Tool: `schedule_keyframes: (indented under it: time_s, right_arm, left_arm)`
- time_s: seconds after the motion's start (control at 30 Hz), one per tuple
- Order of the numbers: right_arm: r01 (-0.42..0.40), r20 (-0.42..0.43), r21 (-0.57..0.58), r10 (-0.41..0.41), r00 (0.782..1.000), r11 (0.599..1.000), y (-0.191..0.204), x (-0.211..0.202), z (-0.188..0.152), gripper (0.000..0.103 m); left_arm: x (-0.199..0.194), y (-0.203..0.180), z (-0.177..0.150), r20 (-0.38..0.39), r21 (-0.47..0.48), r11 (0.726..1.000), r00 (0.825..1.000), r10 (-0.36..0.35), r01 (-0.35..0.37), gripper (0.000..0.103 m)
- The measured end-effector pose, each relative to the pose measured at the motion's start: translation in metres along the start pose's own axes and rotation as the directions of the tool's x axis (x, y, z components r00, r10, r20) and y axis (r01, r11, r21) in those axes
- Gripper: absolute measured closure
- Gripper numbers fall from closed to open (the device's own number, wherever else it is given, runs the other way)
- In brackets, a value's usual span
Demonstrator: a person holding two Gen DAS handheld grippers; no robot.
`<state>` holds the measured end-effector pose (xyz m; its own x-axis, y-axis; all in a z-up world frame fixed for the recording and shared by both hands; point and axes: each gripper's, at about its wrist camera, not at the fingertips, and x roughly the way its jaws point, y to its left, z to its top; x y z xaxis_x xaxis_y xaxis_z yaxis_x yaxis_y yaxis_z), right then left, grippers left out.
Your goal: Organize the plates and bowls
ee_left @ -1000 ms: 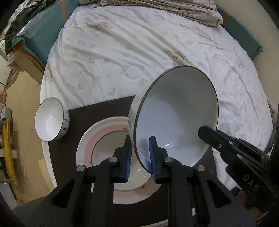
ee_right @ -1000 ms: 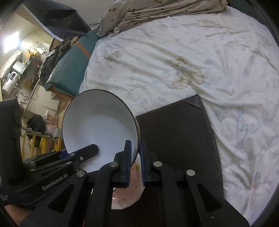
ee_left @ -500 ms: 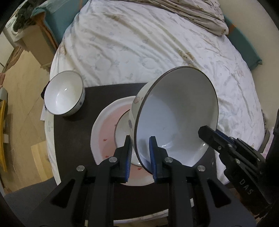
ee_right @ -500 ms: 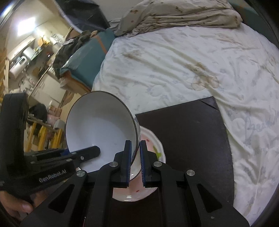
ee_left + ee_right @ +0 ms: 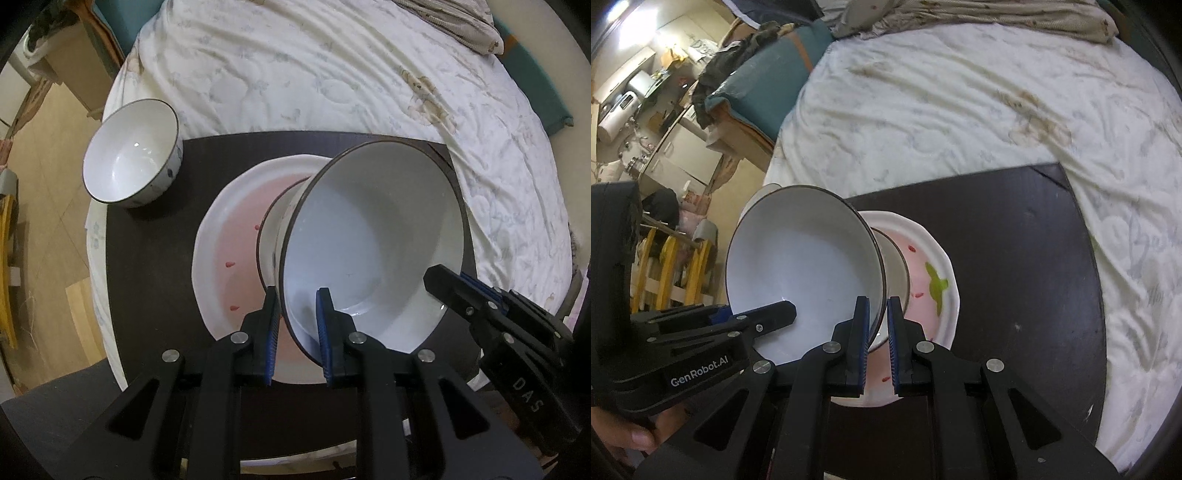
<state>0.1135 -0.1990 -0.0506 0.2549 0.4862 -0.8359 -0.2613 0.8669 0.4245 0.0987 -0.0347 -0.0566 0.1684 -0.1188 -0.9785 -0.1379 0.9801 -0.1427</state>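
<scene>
A large white bowl (image 5: 373, 236) with a dark rim is held tilted just above a pink plate (image 5: 236, 243) on the dark board (image 5: 155, 258). My left gripper (image 5: 297, 328) is shut on the bowl's near rim. My right gripper (image 5: 877, 332) is shut on the opposite rim of the same bowl (image 5: 801, 266); it shows in the left wrist view (image 5: 461, 291) too. The bowl's foot hangs over the plate (image 5: 934, 273), and I cannot tell if they touch. A smaller white bowl (image 5: 133, 151) stands upright at the board's far left corner.
The board lies on a bed with a white quilt (image 5: 332, 74). A crumpled blanket (image 5: 997, 14) lies at the bed's far end. Wooden floor (image 5: 40, 206) and a low cabinet (image 5: 74, 66) are at the left. Yellow wooden furniture (image 5: 668, 266) stands beside the bed.
Both grippers have lowered the large bowl toward the pink plate and moved it forward over the board. The small bowl now appears nearer in the left wrist view.
</scene>
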Motion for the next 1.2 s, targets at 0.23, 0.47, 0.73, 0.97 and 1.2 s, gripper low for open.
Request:
schedule_keyframes:
  time_s: [0.23,0.47,0.73,0.97,1.2]
  right_arm:
    - [0.003,-0.044,0.032,-0.001,0.999,0.999,-0.006,0.010,-0.002,0.092]
    - [-0.008,-0.054,0.055,0.011,0.998,0.998,-0.008,0.016,0.000,0.089]
    - [-0.022,-0.044,0.049,0.024,0.999,0.999,-0.007,0.011,0.002,0.085]
    - [-0.043,-0.092,0.133,0.056,0.994,0.990,-0.021,0.022,0.001,0.085]
    - [-0.074,-0.084,0.197,0.092,0.992,0.978,-0.031,0.026,0.004,0.085]
  left_arm:
    - [0.006,0.004,0.003,-0.016,-0.022,1.000,1.000,0.009,-0.009,0.087]
    - [0.001,0.007,0.005,0.001,-0.016,1.000,1.000,0.011,-0.011,0.087]
    - [-0.003,0.011,0.011,0.026,-0.027,0.999,1.000,-0.015,0.016,0.084]
    - [0.004,0.004,0.012,0.012,-0.001,1.000,1.000,-0.024,0.025,0.062]
    - [0.010,0.006,0.014,0.003,-0.029,0.998,0.998,-0.061,0.061,0.058]
